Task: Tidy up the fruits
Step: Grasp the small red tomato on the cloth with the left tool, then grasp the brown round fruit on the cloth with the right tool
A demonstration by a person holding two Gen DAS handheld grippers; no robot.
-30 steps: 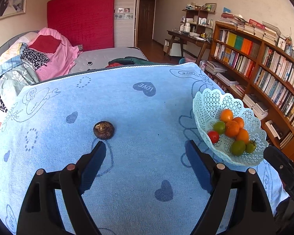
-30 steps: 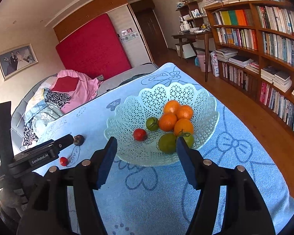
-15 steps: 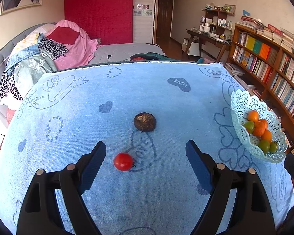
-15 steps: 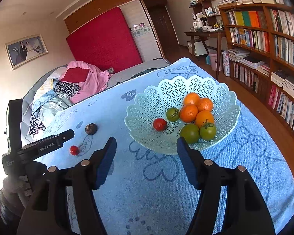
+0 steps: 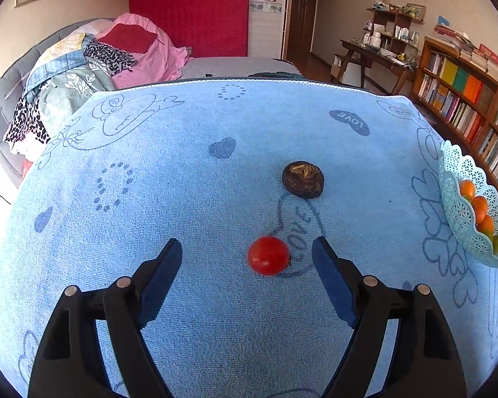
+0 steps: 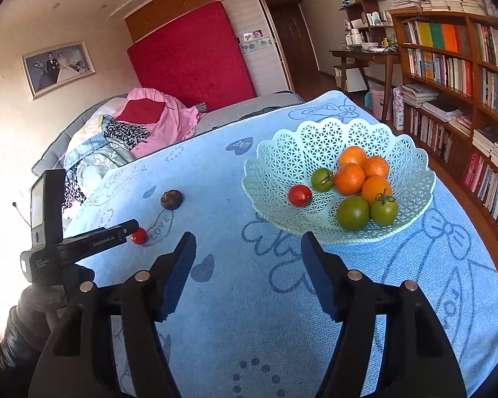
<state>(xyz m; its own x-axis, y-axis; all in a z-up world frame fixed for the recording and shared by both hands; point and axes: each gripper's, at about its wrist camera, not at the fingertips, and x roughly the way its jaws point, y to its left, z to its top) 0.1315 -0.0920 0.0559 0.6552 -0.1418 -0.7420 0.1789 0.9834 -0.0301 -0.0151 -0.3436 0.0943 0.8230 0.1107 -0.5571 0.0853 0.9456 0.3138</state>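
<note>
Desk (image 5: 149, 298): covered with a blue towel printed with hearts; all the fruit sits on it.
Basket (image 6: 411, 219): pale green lace-pattern plastic, at the right side of the desk; holds oranges (image 6: 350, 179), green tomatoes (image 6: 353, 213) and one red tomato (image 6: 299, 195).
Left gripper (image 5: 247, 253): jaws wide apart and just been narrowing, nothing gripped; the loose red tomato lies between the pads, nearer the right one, touching neither.
Right gripper (image 6: 248, 243): jaws partly apart, empty, hovering over bare towel just in front of the basket.
Dark brown fruit (image 5: 303, 179): round and wrinkled, on the towel beyond the red tomato, apart from it.
Loose red tomato (image 5: 268, 255): on the towel's "LOVE" heart, well apart from the basket.
Step in hand: probably picking up this tomato for the basket.
Doing it well: centre the jaws on the tomato first, lower until the pads flank its widest part, then close gently; it is soft and round, so an off-centre squeeze could roll it away.
</note>
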